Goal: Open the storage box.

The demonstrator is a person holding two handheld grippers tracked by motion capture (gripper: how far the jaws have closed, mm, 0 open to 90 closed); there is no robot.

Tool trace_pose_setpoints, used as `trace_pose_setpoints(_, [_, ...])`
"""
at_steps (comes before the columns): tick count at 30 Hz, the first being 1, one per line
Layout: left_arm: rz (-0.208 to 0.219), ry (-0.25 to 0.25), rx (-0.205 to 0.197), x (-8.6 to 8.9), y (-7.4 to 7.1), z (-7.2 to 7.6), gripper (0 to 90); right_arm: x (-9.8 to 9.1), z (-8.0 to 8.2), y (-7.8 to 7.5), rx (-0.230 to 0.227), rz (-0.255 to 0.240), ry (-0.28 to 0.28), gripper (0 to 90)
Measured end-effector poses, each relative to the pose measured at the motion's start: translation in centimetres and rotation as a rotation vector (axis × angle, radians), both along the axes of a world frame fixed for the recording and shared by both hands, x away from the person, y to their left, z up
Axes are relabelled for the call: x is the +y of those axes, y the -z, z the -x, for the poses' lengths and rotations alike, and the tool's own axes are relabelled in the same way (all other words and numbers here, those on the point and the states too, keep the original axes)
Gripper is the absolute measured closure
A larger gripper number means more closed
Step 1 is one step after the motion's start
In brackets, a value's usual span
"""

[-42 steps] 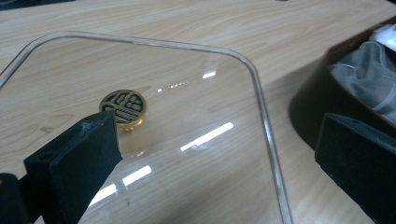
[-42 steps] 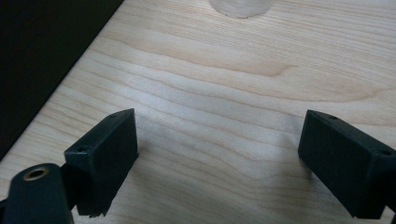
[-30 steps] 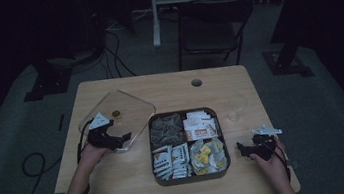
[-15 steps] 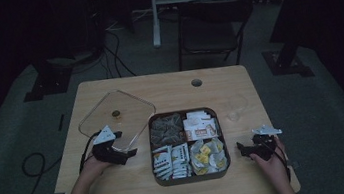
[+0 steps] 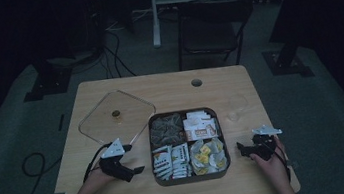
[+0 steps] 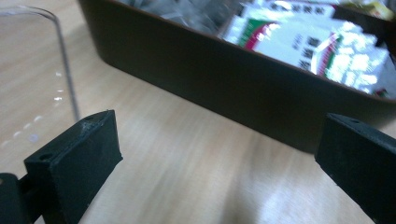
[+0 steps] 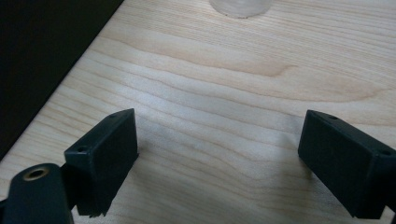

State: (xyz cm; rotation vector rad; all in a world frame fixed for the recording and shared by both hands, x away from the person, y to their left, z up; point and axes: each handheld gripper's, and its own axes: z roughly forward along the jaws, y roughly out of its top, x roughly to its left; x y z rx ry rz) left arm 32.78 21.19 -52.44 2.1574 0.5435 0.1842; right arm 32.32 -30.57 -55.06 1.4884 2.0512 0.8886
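Landmark: the dark four-compartment tray (image 5: 192, 176) near the person's edge of the wooden table (image 5: 239, 85). Left gripper (image 5: 137, 170) sits just to the tray's left, low over the tabletop, jaws pointing toward the tray's near-left corner; in the left gripper view the two black jaws stand wide apart with bare wood between them, nothing held, and the tray's dark wall (image 6: 224, 88) crosses just ahead. Clear square lid (image 5: 116, 116) with a small knob lies flat on the table, off the tray, to the tray's far left; its rounded edge (image 6: 65, 70) shows at the left of the left gripper view, close to the left jaw but apart from it. Right gripper (image 5: 241, 148) rests to the tray's right, near it but not touching, jaws aimed at the tray's right wall; its own view shows the jaws spread wide over bare wood, empty. Small clear cup (image 5: 233, 115) stands to the tray's right, farther back than the right gripper; its base (image 7: 240, 7) shows at the top of the right gripper view. Tray holds packets: dark sachets (image 5: 166, 128) far-left, white and orange ones (image 5: 199, 124) far-right, white and green sachets (image 5: 171, 158) near-left, yellow pieces (image 5: 207, 154) near-right.
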Motion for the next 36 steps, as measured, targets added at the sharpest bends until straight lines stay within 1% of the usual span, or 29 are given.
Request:
trace_pose_setpoints(3, [-0.019,0.022,-0.001,-0.1,0.1,0.7,0.8,0.0,0.0,0.0,0.0,0.0,0.0,11.4])
trace_pose_setpoints(5, [-0.036,0.027,-0.002,-0.2,0.2,1.1,0.7,0.0,0.0,0.0,0.0,0.0,0.0,11.3])
trace_pose_setpoints(7, [-0.049,0.039,0.003,-0.3,0.4,1.4,0.8,0.0,0.0,0.0,0.0,0.0,0.0,11.4])
trace_pose_setpoints(11, [-0.074,0.04,0.001,-0.4,0.9,2.0,0.7,0.0,0.0,0.0,0.0,0.0,0.0,11.4])
trace_pose_setpoints(13, [-0.087,0.035,-0.009,-0.4,1.2,2.2,0.7,0.0,0.0,0.0,0.0,0.0,0.0,11.3])
trace_pose_setpoints(16, [-0.104,0.039,-0.015,-0.6,1.4,2.4,0.7,0.0,0.0,0.0,0.0,-0.001,0.001,11.4])
trace_pose_setpoints(17, [-0.117,0.042,-0.019,-0.7,1.5,2.4,0.7,0.0,0.0,0.0,0.0,-0.001,0.0,11.3])
trace_pose_setpoints(18, [-0.118,0.05,-0.019,-0.7,1.6,2.5,0.7,0.0,0.0,0.0,0.001,-0.001,0.0,11.3])
trace_pose_setpoints(19, [-0.115,0.059,-0.015,-0.8,1.7,2.5,0.7,0.0,0.0,0.0,0.001,0.0,0.0,11.4])
trace_pose_setpoints(22, [-0.138,0.076,-0.006,-1.1,2.0,2.6,0.7,0.0,0.0,0.0,0.001,0.0,0.0,11.3])
trace_pose_setpoints(24, [-0.159,0.081,0.007,-1.3,2.1,2.6,0.7,0.0,0.0,0.0,0.001,0.0,0.0,11.4])
trace_pose_setpoints(26, [-0.157,0.078,0.007,-1.4,2.1,2.5,0.7,0.0,0.0,0.0,0.001,0.001,-0.002,11.4])
trace_pose_setpoints(28, [-0.172,0.055,0.014,-1.4,2.2,2.4,0.7,0.0,0.0,0.0,0.001,0.001,-0.002,11.4])
trace_pose_setpoints(29, [-0.181,0.054,0.017,-1.4,2.2,2.4,0.8,0.0,0.0,0.0,0.001,0.001,-0.001,11.4])
trace_pose_setpoints(30, [-0.187,0.057,0.011,-1.5,2.2,2.4,0.8,0.0,0.0,0.0,0.001,0.0,-0.001,11.4])
trace_pose_setpoints(34, [-0.197,0.057,0.002,-1.6,2.2,2.5,0.8,0.0,0.0,0.0,0.001,0.0,-0.001,11.4])
trace_pose_setpoints(36, [-0.196,0.048,0.004,-1.6,2.2,2.5,0.7,0.0,0.0,0.0,0.0,0.001,-0.002,11.4])
